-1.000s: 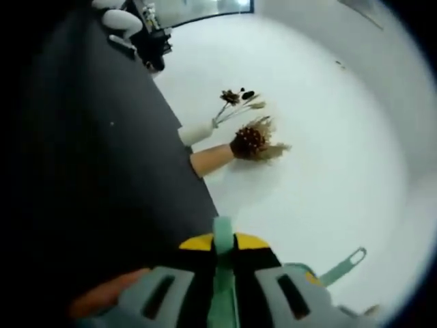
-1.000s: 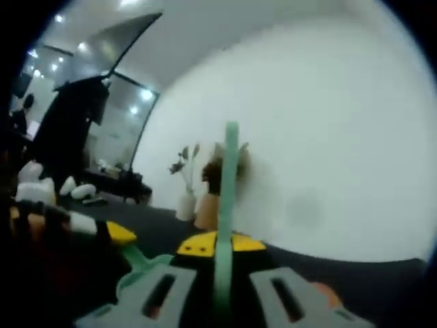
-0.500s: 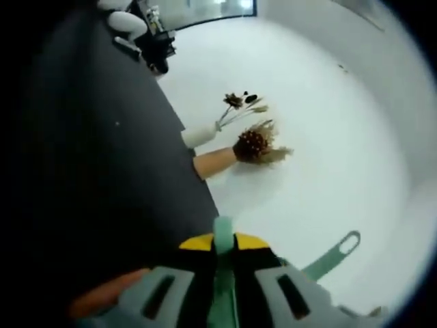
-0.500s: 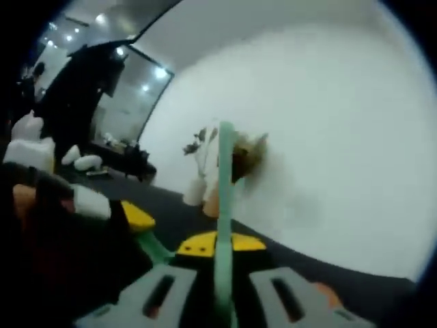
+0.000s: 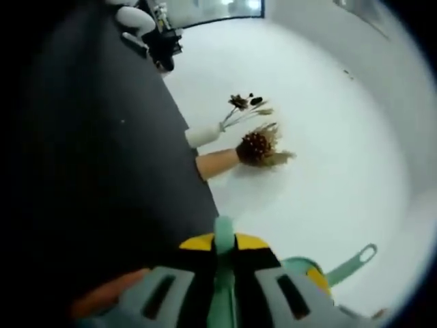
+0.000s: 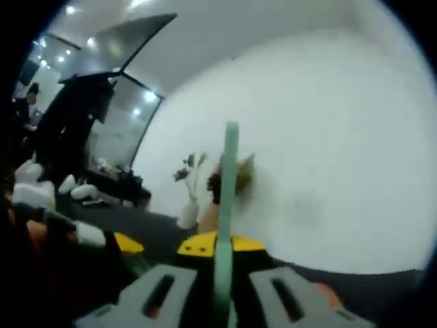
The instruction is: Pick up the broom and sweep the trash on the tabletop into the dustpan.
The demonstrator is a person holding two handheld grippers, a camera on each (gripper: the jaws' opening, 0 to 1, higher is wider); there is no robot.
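Left gripper (image 5: 222,256): jaws clamped on a thin green handle (image 5: 222,236).
Right gripper (image 6: 224,263): jaws clamped on a green stick (image 6: 229,178) rising upright.
Other green handle (image 5: 351,265): with end loop, lower right in left gripper view.
Vases (image 5: 215,162): white and tan with dried flowers, against white wall (image 5: 328,137).
Writing: none readable.

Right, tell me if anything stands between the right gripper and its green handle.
Nothing visible does: the green handle rises straight from between the right gripper's shut jaws. The vases stand well beyond it, by the white wall.
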